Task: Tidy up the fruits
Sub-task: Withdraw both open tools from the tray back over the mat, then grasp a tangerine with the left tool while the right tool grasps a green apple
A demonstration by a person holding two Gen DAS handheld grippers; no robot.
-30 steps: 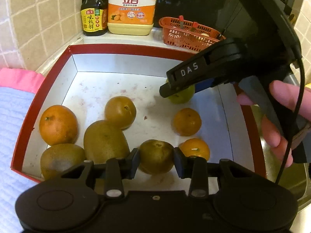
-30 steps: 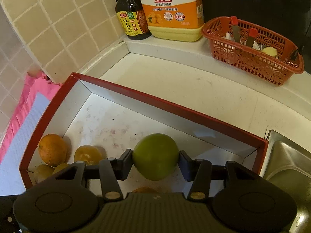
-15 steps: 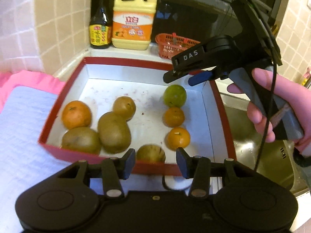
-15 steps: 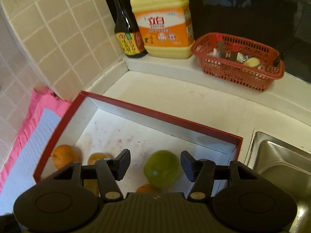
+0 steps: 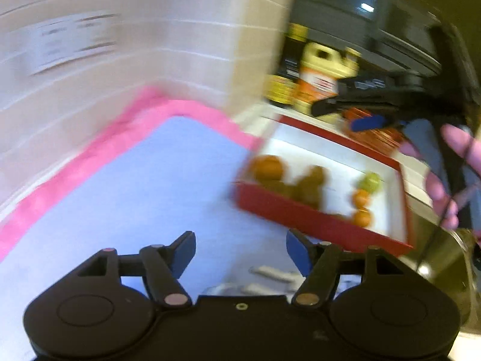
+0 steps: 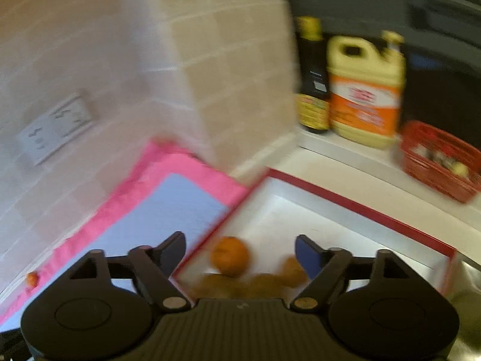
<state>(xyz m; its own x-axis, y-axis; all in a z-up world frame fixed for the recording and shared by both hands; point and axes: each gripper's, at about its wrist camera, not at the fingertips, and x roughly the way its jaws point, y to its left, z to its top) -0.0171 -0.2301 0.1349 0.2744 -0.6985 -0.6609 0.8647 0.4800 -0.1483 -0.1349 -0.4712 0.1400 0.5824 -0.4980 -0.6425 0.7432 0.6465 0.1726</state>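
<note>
Both jaws have just been opening, nothing between them: left hand-held gripper (image 5: pixel 240 251) wide; right hand-held gripper (image 6: pixel 239 251) wide; a hasty swing could clip the box (image 5: pixel 315 222), scattering fruit.

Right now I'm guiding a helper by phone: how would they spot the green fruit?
Find the red-rimmed box beside the pink-edged mat on the counter. Inside, along its side nearer the sink, three small round fruits sit in a row. The green fruit is the one furthest back, the only green one; its two rowmates are orange.
</note>
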